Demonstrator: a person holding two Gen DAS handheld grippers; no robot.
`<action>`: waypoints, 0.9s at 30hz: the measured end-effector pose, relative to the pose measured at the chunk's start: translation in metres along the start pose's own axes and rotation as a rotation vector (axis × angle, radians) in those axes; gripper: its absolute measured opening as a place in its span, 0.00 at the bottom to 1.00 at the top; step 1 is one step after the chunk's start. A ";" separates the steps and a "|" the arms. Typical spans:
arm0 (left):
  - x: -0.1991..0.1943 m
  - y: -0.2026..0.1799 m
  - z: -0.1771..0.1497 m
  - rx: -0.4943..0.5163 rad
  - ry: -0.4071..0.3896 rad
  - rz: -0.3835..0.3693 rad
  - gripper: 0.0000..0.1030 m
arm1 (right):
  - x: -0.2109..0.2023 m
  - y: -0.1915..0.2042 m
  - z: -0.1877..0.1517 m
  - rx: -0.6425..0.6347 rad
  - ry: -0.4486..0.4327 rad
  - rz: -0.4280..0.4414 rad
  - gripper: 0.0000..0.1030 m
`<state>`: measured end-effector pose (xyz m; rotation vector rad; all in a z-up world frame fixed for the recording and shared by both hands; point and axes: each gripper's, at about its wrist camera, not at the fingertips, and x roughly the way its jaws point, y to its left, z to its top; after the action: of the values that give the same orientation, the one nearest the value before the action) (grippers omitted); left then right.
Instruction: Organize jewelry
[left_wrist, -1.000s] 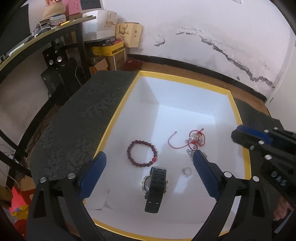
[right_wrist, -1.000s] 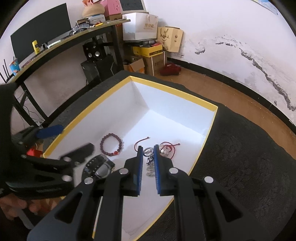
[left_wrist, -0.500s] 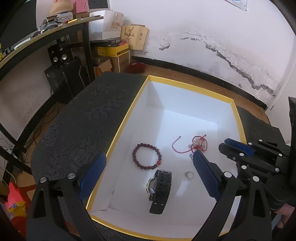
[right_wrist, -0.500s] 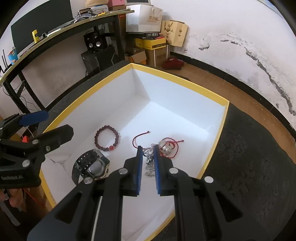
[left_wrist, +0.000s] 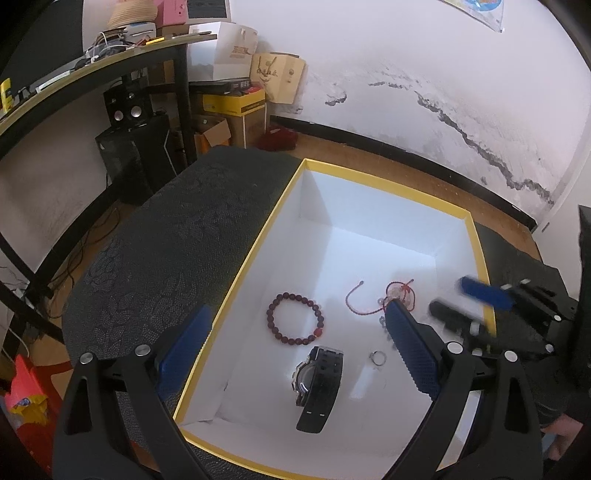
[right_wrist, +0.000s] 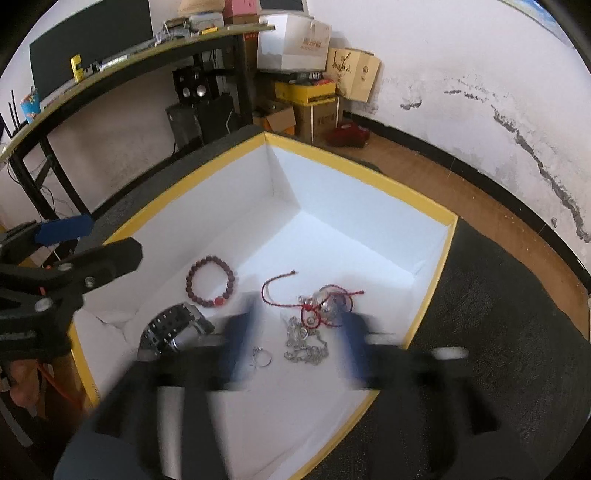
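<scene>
A white box with a yellow rim (left_wrist: 258, 236) (right_wrist: 369, 173) holds the jewelry. Inside lie a dark red bead bracelet (left_wrist: 294, 323) (right_wrist: 210, 281), a black watch (left_wrist: 318, 387) (right_wrist: 173, 328), a small silver ring (left_wrist: 378, 357) (right_wrist: 263, 357), a red cord bracelet with a silver charm (left_wrist: 391, 295) (right_wrist: 325, 302) and a silver chain (right_wrist: 303, 343). My left gripper (left_wrist: 295, 350) is open and empty over the box's near end. My right gripper (right_wrist: 295, 339) is open and blurred, above the chain and ring; it also shows in the left wrist view (left_wrist: 465, 299).
The box sits on a black patterned cloth (left_wrist: 166, 240) (right_wrist: 498, 332). A black-framed desk (left_wrist: 92, 74) with speakers and cardboard boxes (right_wrist: 314, 99) stands behind. A cracked white wall (left_wrist: 443, 92) and wooden floor lie beyond.
My right gripper has opened from shut and dropped the silver chain, which lies in the box. Both grippers have drawn back from the box a little.
</scene>
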<state>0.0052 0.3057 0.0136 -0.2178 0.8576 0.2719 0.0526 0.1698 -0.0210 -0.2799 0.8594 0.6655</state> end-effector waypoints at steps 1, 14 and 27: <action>0.000 0.000 0.001 -0.004 -0.002 0.003 0.90 | -0.005 -0.001 0.000 0.005 -0.021 0.009 0.79; -0.005 -0.018 0.007 -0.037 -0.040 -0.007 0.94 | -0.046 -0.012 -0.012 -0.005 -0.067 -0.022 0.94; -0.014 -0.160 -0.002 0.137 -0.040 -0.197 0.94 | -0.137 -0.129 -0.083 0.236 -0.121 -0.286 0.94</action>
<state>0.0465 0.1519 0.0362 -0.1673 0.8051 0.0330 0.0210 -0.0273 0.0277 -0.1442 0.7552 0.3078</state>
